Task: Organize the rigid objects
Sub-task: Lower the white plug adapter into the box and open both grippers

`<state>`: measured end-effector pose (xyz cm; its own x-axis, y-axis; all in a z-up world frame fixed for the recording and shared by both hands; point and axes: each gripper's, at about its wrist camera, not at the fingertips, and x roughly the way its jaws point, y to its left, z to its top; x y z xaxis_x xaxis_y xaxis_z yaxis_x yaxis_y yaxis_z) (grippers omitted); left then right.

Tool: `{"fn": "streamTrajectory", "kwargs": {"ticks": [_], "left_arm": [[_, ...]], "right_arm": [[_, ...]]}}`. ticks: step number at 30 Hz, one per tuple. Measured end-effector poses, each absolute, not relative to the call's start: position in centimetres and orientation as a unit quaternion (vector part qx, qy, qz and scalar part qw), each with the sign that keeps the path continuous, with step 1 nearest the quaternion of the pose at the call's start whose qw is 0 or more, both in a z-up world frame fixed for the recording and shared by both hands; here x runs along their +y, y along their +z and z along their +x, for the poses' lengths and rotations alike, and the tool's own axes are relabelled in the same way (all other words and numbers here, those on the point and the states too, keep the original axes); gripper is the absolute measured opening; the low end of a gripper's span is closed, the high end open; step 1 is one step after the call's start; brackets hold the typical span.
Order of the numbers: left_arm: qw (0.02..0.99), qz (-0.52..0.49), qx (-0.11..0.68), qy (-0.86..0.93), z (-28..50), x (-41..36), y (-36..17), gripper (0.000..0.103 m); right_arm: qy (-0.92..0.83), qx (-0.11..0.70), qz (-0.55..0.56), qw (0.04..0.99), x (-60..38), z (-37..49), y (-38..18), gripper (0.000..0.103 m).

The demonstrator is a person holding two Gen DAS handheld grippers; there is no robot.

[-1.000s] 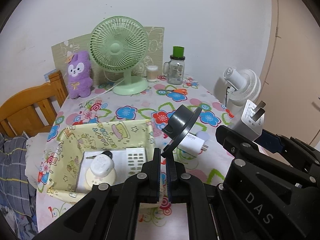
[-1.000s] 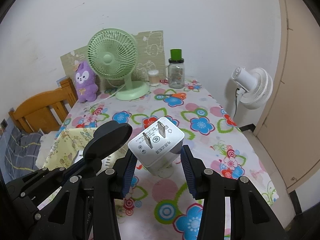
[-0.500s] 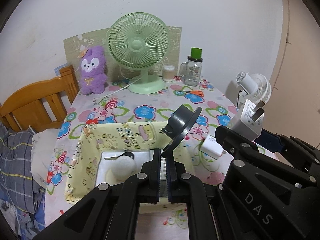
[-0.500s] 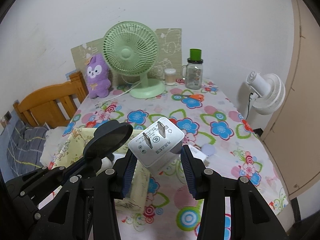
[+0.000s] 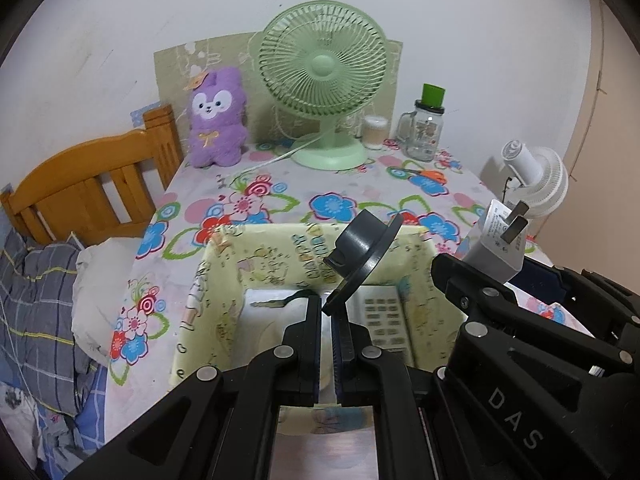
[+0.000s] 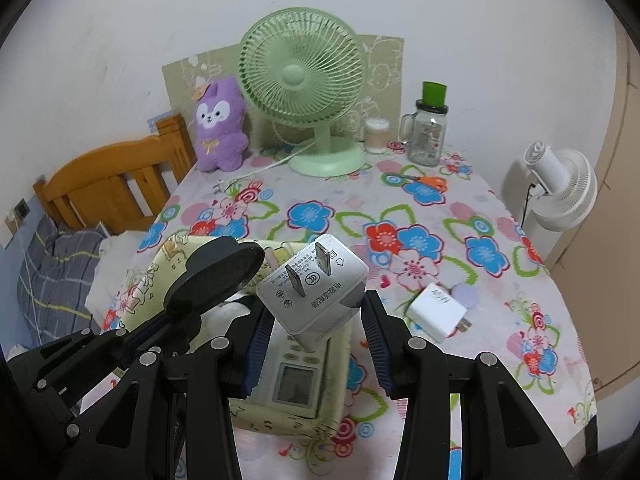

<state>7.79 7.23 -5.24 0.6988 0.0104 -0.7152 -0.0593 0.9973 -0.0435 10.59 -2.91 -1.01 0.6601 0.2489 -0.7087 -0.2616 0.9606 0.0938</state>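
both tools hover over the near yellow fabric bin [image 5: 224, 280] on the floral counter [image 6: 460, 200], likely to drop their loads in. the left gripper [image 5: 329, 320] has fingers clamped on a dark round disc [image 5: 366, 246]. the right gripper [image 6: 316, 332] pinches a white plug adapter [image 6: 312, 292], prongs up. another charger [image 6: 438, 312] lies right of the bin.

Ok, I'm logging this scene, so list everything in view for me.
fabric bin: 1, pale yellow, near table edge
remote: 1, white, inside bin
held charger: 1, white, right gripper
dark disc: 1, grey, left gripper
loose charger: 1, white, on tablecloth
desk fan: 1, green, table back
plush: 1, purple, beside fan
jar: 1, glass, green lid
scissors: 1, orange
left gripper: black
right gripper: black
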Motion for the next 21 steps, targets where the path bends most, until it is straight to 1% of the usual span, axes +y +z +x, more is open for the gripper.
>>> {"fn": "streamTrajectory", "kwargs": {"ticks": [21], "left_arm": [[0.904,-0.041,0.423,0.050,9.4,10.9,-8.9,0.003]], "right_arm": [[0.169,0.431,-0.033,0.886,1.6,13.0,-4.8,0.048]]}}
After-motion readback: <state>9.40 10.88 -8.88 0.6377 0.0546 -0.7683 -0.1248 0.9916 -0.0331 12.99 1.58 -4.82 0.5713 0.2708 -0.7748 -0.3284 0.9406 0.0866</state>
